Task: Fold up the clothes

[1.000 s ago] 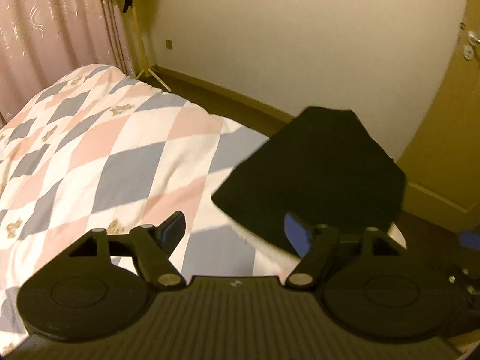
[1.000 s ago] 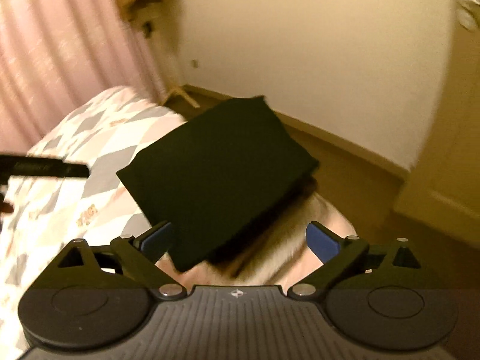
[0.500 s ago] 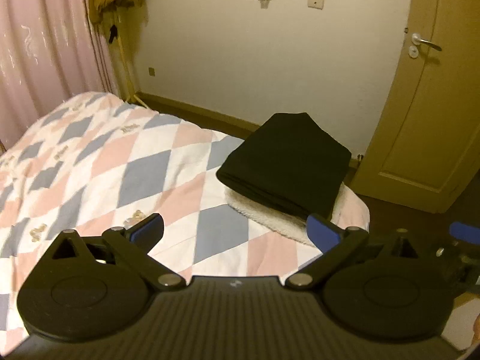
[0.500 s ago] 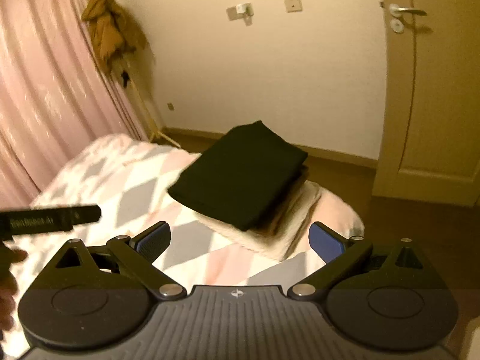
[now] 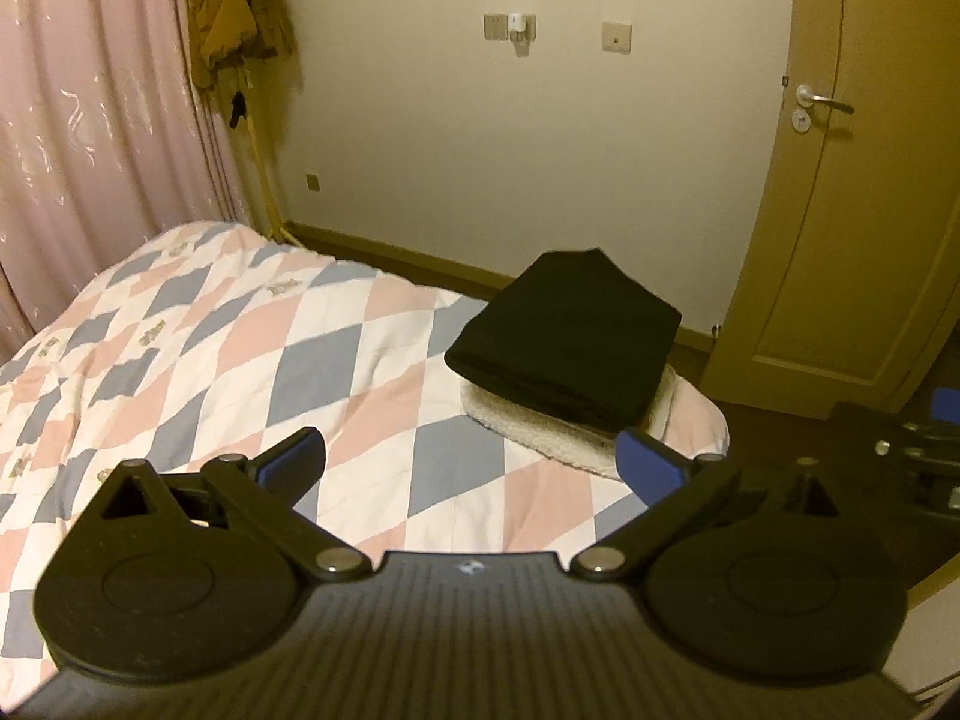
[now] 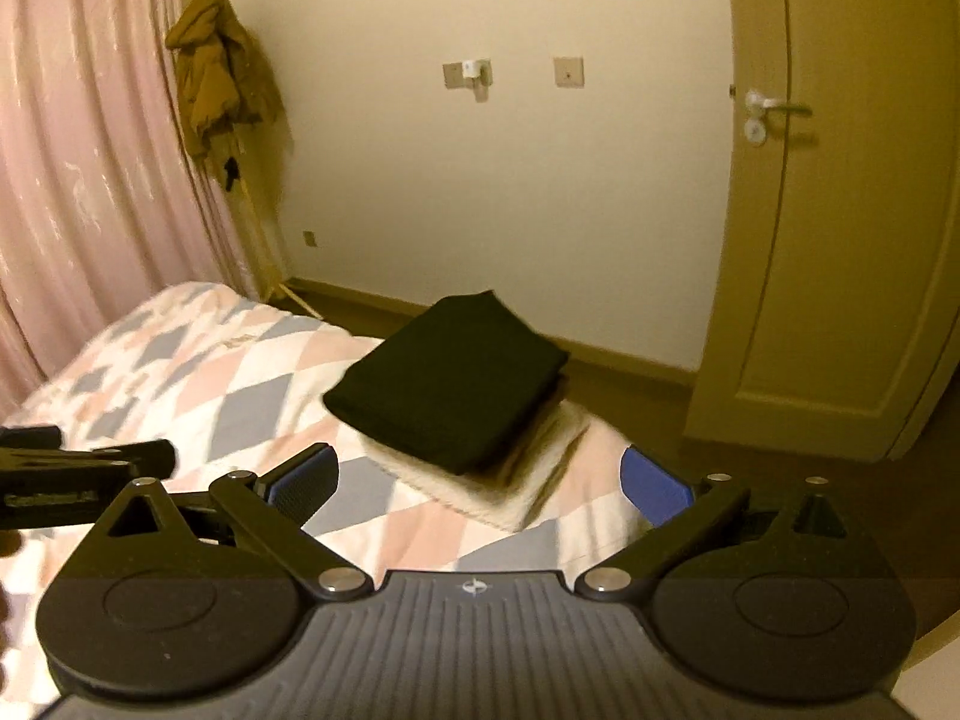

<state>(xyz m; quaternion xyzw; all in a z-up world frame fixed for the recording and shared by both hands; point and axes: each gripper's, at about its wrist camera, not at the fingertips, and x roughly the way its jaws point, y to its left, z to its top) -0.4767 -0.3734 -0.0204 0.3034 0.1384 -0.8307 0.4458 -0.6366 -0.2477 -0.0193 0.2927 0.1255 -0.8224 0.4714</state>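
Two folded garments are stacked at the bed's (image 5: 360,360) corner: black garment (image 5: 564,336) on cream fleece (image 5: 558,444), at one o'clock; left tool (image 5: 471,459) and right tool (image 6: 480,480) gape wide, empty; overhanging the edge, the stack could slide floorward if nudged.

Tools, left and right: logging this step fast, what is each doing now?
Left tool: open, holding nothing.
Right tool: open, holding nothing.

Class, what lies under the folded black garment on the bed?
The folded black garment rests on a folded cream fleecy item; only its protruding edges show, and anything between them is covered.
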